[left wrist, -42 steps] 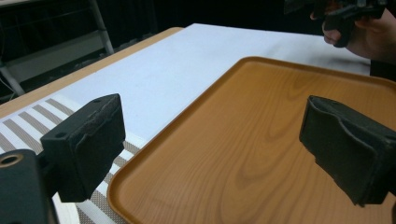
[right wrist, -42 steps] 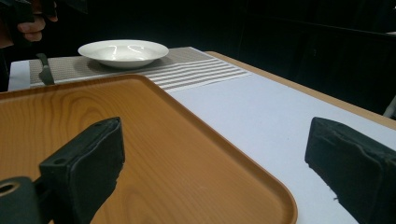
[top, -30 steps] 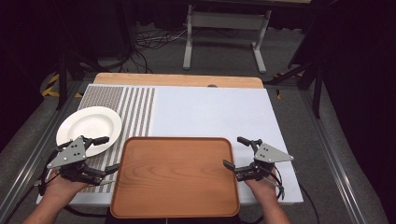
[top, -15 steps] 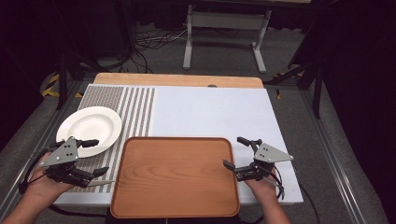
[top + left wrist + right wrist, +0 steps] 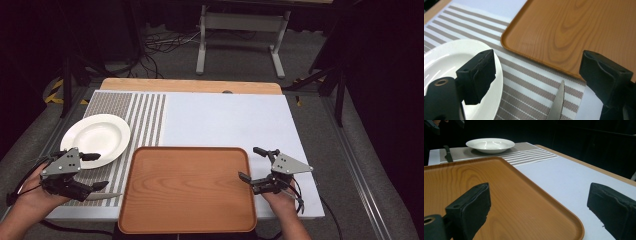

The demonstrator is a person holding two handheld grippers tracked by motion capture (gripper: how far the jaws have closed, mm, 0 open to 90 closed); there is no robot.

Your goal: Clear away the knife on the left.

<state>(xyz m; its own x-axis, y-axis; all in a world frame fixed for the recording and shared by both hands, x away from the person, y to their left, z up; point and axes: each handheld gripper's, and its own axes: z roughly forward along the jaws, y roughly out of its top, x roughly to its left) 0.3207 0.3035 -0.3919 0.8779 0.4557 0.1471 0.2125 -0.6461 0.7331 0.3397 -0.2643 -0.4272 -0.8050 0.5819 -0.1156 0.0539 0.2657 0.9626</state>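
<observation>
Left gripper (image 5: 95,171) pulled back off tray (image 5: 187,187), fingers wide above knife (image 5: 102,196); right gripper (image 5: 255,164) likewise wide. Risk: nudging plate (image 5: 96,140).

On the worktop (image 5: 230,120) there is one white plate (image 5: 96,139) at the left of the frame, one wooden tray (image 5: 187,187) at the lower middle, one knife (image 5: 102,196) at the lower left, and one striped mat (image 5: 142,120).
</observation>
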